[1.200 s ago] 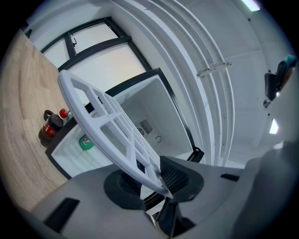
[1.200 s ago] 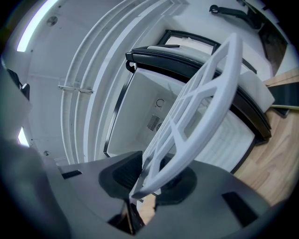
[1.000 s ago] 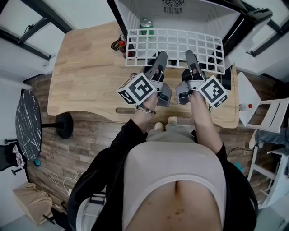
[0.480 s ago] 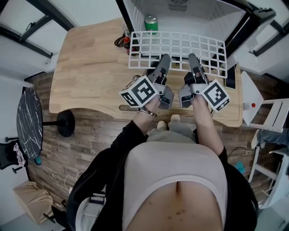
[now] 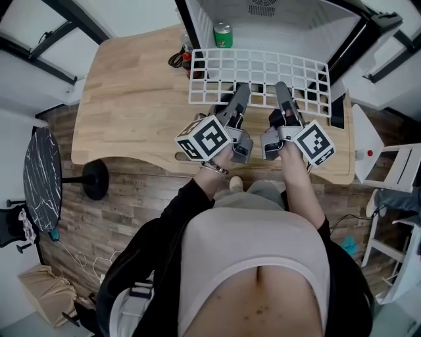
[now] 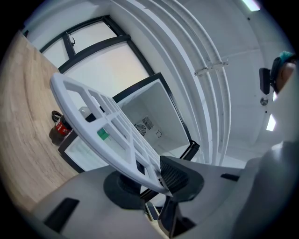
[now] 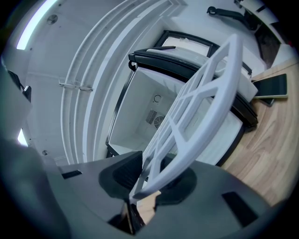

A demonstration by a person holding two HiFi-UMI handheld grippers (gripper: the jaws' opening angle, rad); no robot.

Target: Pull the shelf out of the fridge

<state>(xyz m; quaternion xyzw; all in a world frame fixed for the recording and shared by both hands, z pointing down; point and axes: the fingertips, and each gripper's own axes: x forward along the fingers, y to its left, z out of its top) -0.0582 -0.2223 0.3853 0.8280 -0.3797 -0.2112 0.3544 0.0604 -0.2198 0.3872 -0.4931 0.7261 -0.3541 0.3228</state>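
1. White plastic grid shelf (image 5: 260, 76) lies flat over the light wooden counter (image 5: 125, 105), directly in front of the open white fridge (image 5: 283, 20). Its far edge sits at the fridge's mouth, and I cannot tell whether it has cleared it.
2. My left gripper (image 5: 240, 93) is clamped on the shelf's near edge, left of the middle. In the left gripper view the rim bar runs between the ribbed pads, and both press on it.
3. My right gripper (image 5: 282, 91) is clamped on the same near edge, right of the middle, with its pads closed on the rim bar in the right gripper view.
4. Both grippers point toward the fridge, side by side and close but not touching. The shelf stretches away from them.
5. A green can (image 5: 223, 34) stands just inside the fridge, beyond the shelf's far left corner.
6. A small red object (image 5: 186, 60) sits on the counter by the shelf's left edge, and a black phone (image 5: 337, 112) lies beside its right edge.
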